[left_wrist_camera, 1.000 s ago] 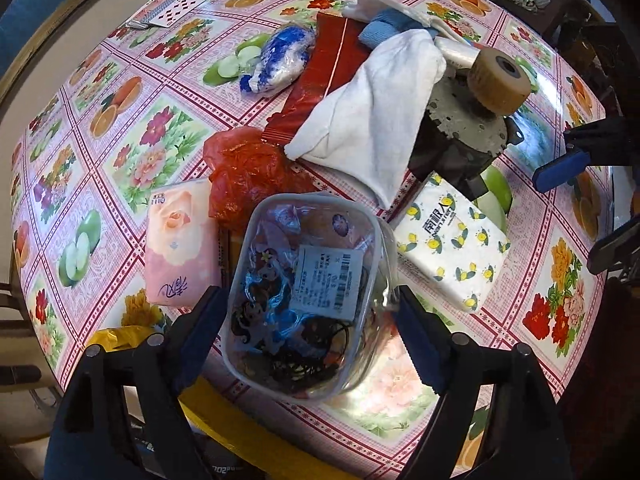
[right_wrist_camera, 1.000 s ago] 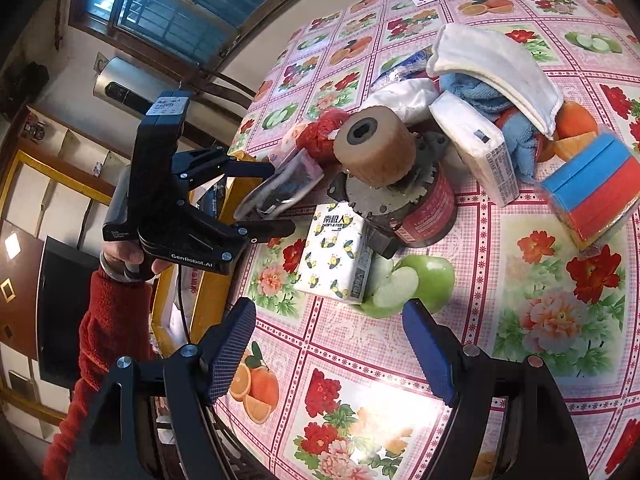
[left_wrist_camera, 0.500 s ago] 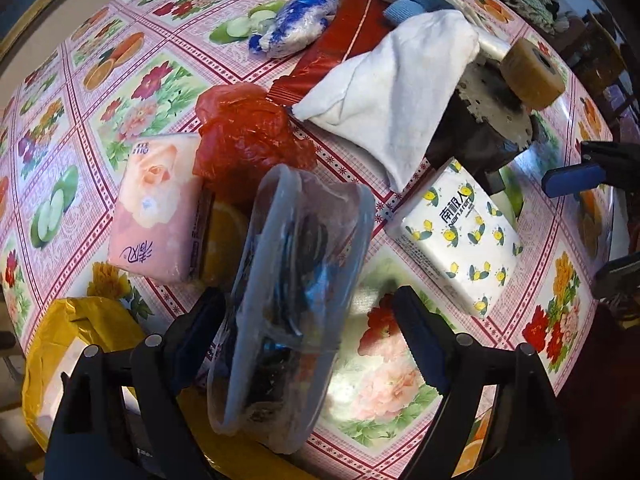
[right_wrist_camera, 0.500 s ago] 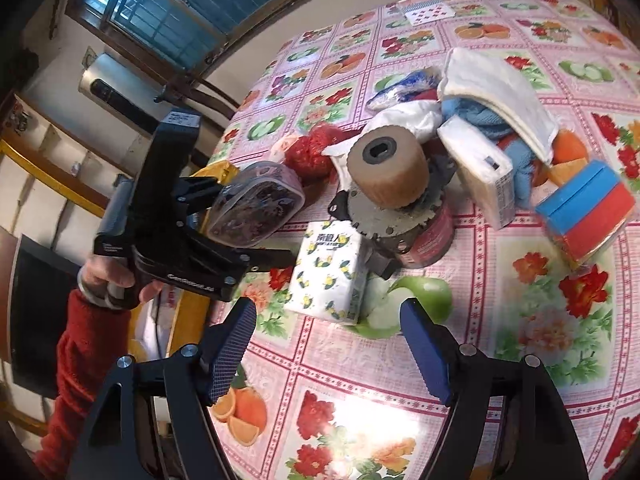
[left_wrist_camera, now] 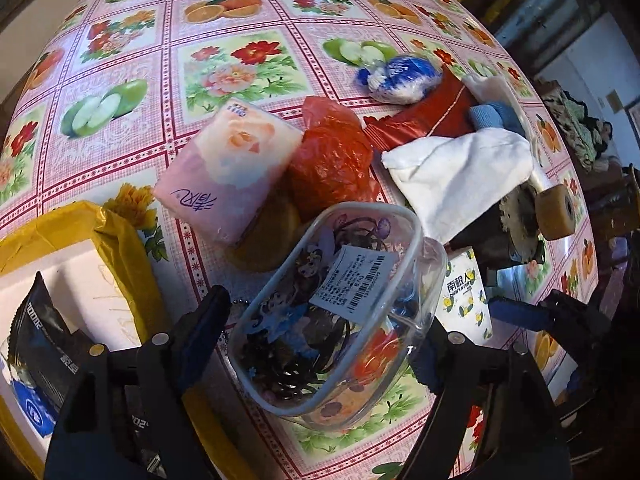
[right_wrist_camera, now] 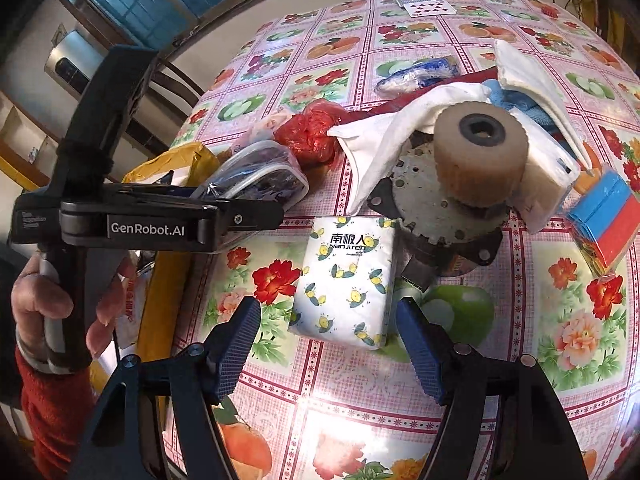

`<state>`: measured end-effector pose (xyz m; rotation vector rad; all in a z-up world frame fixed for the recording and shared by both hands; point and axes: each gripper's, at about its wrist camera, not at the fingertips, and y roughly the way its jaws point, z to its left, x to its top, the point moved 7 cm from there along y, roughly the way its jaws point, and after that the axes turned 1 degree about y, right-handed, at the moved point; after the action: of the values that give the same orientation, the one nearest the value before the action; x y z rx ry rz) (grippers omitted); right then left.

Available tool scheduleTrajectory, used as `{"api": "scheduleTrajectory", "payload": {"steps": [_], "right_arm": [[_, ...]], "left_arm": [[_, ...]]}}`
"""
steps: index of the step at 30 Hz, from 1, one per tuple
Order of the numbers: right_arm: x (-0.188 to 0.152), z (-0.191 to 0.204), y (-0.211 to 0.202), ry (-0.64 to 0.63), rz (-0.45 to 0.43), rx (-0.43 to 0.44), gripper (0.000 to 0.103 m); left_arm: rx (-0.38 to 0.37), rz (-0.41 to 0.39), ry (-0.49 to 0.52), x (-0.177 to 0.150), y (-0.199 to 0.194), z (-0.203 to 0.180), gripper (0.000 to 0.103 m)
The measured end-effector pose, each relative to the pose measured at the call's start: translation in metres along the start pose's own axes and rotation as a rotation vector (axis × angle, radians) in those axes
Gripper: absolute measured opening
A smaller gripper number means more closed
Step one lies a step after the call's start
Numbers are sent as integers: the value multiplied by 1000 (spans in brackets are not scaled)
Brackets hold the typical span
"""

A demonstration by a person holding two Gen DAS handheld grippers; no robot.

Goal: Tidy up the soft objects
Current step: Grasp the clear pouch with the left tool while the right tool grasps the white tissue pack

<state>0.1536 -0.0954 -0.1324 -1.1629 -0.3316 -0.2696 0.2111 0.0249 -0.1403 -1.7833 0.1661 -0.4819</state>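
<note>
Pouch [left_wrist_camera: 340, 320] clamped in left tool [left_wrist_camera: 320, 344], over counter [left_wrist_camera: 240, 32] edge beside box [left_wrist_camera: 80, 264]. Right tool [right_wrist_camera: 328, 344] agape, empty. Next, probably: lower into box.

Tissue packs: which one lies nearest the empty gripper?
The white pack with yellow bees, lying flat just ahead of the open right gripper. The pink rose pack sits farther off, beside the red bag.

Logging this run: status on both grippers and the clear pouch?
Left gripper shut on clear pouch, held above the table edge near the yellow box. Right gripper open, empty, facing the bee-print tissue pack. Nothing blocking.
</note>
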Motion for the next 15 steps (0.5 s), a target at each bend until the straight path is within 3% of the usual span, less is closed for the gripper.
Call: {"api": "scheduleTrajectory", "payload": {"steps": [1, 3, 5, 6, 7, 15], "right_arm": [[1, 1, 3, -6, 1, -22, 72], [4, 2, 13, -23, 11, -78, 72], [4, 2, 21, -32, 28, -83, 68], [5, 2, 20, -44, 19, -92, 58], [4, 1, 20, -54, 27, -99, 54], [-22, -4, -2, -81, 38, -13, 54]], "left_arm": [[8, 2, -10, 0, 0, -1, 76], [26, 8, -29, -4, -1, 2, 61], [37, 11, -33, -6, 1, 0, 54], [34, 12, -44, -7, 1, 0, 51], [29, 12, -57, -10, 2, -2, 46], [21, -11, -88, -29, -11, -10, 33]]}}
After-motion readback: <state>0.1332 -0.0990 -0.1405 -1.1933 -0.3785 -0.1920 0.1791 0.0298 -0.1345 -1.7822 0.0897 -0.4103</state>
